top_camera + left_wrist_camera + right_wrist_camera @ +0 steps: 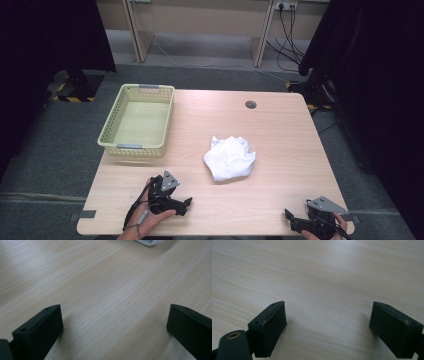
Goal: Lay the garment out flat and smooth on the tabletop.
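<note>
A crumpled white cloth (229,158) lies near the middle of the wooden table (280,130); its edge peeks in at the top of the left gripper view (149,242). A pale yellow perforated basket (138,120) stands empty at the table's far left. My left gripper (187,203) rests on the table near the front edge, left of and nearer than the cloth, jaws wide apart over bare wood (115,315). My right gripper (289,216) lies at the front right corner, open too, with nothing between its jaws (328,317).
A round cable hole (250,104) sits near the table's far edge. Beyond the table stand wooden furniture legs (262,35), and cables (287,30) hang from a wall socket. Dark curtains flank both sides. Grey carpet surrounds the table.
</note>
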Demonstrator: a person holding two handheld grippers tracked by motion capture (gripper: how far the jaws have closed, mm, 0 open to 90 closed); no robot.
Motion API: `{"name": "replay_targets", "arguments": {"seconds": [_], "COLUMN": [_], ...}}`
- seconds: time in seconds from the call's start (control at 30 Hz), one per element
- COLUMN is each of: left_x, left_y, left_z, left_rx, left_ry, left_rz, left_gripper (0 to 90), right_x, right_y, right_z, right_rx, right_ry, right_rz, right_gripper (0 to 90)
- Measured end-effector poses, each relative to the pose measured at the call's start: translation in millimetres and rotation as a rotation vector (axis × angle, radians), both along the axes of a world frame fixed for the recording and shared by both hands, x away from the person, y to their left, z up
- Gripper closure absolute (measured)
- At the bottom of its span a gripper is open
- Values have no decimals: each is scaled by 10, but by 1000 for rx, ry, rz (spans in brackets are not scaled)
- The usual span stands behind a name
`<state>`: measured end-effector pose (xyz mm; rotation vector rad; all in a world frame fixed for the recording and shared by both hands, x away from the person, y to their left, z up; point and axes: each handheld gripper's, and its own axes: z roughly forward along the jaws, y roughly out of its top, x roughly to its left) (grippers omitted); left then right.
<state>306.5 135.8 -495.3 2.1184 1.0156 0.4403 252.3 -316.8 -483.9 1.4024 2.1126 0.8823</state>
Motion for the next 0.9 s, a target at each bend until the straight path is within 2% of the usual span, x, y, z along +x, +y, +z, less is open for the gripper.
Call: {"name": "replay_targets", "arguments": {"seconds": [0.5,0.8,0.9], "left_x": [0,0,0], "left_y": [0,0,0], "left_z": [0,0,0], "left_rx": [0,0,0], "left_ry": [0,0,0], "left_rz": [0,0,0], "left_gripper": [0,0,0], "right_x": [-1,17,49], "right_y": [-12,-3,11], "right_z": [-2,14,35], "right_rx": [1,-4,7], "right_ry": [-2,13,6], "right_rz": [12,12,19], "right_gripper": [144,145,152]}}
